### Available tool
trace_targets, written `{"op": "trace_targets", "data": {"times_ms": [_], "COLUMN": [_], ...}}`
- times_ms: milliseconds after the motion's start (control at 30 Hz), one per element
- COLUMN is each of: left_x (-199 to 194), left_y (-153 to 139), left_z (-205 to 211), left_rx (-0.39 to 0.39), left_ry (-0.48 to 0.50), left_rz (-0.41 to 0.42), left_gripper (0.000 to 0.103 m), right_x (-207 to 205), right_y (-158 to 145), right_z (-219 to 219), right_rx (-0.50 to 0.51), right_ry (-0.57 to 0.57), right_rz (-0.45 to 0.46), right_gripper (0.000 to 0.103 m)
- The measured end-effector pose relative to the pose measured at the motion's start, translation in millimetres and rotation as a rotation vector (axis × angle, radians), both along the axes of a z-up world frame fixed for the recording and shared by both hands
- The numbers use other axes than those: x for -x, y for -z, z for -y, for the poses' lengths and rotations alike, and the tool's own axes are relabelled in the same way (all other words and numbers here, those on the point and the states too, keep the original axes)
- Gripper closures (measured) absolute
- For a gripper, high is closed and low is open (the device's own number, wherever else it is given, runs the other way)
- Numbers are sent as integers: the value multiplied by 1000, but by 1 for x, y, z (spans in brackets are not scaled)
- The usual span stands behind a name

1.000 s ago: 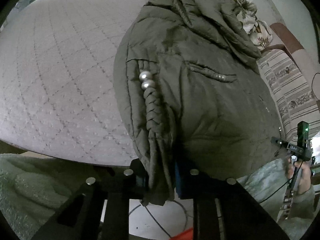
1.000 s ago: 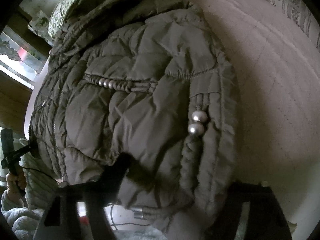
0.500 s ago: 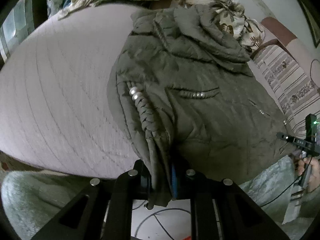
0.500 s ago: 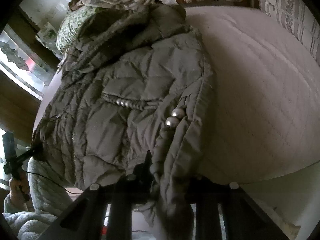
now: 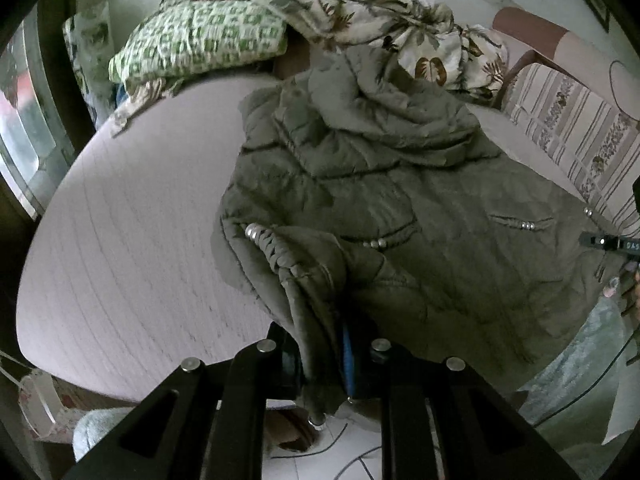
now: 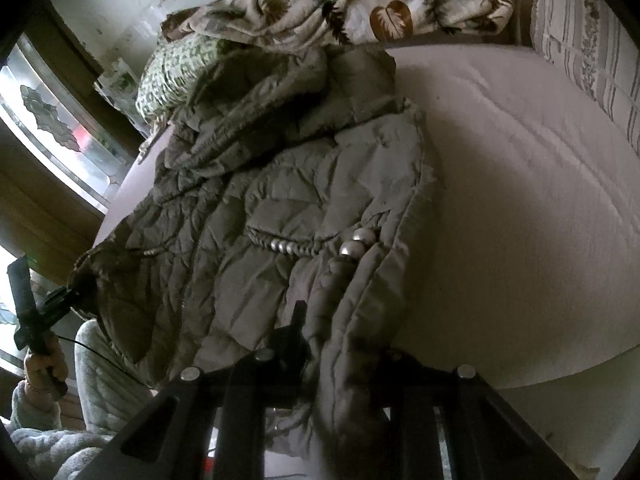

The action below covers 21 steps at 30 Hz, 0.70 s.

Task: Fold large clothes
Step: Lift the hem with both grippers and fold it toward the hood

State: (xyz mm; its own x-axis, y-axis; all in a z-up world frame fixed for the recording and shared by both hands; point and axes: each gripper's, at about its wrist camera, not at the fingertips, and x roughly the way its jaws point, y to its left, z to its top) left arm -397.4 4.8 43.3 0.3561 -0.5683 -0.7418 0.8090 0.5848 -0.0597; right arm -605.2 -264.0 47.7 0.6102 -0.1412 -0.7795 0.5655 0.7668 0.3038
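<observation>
An olive quilted hooded jacket [image 5: 400, 208] lies face up on a pale mattress [image 5: 132, 240], hood toward the far end. It also shows in the right wrist view [image 6: 280, 200]. My left gripper [image 5: 324, 360] is shut on the jacket's hem at its left bottom corner, below a braided trim with silver beads [image 5: 256, 234]. My right gripper [image 6: 332, 360] is shut on the hem at the other bottom corner, near two silver beads [image 6: 356, 242]. Both hem corners are lifted off the mattress edge. The right gripper also shows at the far right of the left wrist view [image 5: 616, 242].
A green patterned pillow [image 5: 200, 40] and a leaf-print blanket [image 5: 400, 28] lie at the head of the bed. A striped cushion [image 5: 568, 128] stands on the right side. A window [image 6: 48, 120] is on the left. Cables lie on the tiled floor [image 5: 360, 452].
Both grippers have pulled back and risen with the hem, so the whole jacket, the pillow and the blanket have come into view. The jacket has been drawn toward the near mattress edge.
</observation>
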Motion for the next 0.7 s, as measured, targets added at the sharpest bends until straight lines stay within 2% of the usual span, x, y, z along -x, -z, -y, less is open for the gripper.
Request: {"op": "trace_targets", "data": {"times_ms": [167, 700], "left_x": [1, -4], "left_y": [-10, -32], "left_z": [3, 9], "left_rx": [9, 46], "left_ry": [-1, -20], "left_rz": [35, 73], "left_gripper": [88, 88], "right_x": [-4, -16], "right_y": [-15, -54], "right_z": [-1, 1], "right_rx": [24, 80], "right_ry": [-7, -22], "right_rz": [26, 84], "right_gripper": [83, 83]}}
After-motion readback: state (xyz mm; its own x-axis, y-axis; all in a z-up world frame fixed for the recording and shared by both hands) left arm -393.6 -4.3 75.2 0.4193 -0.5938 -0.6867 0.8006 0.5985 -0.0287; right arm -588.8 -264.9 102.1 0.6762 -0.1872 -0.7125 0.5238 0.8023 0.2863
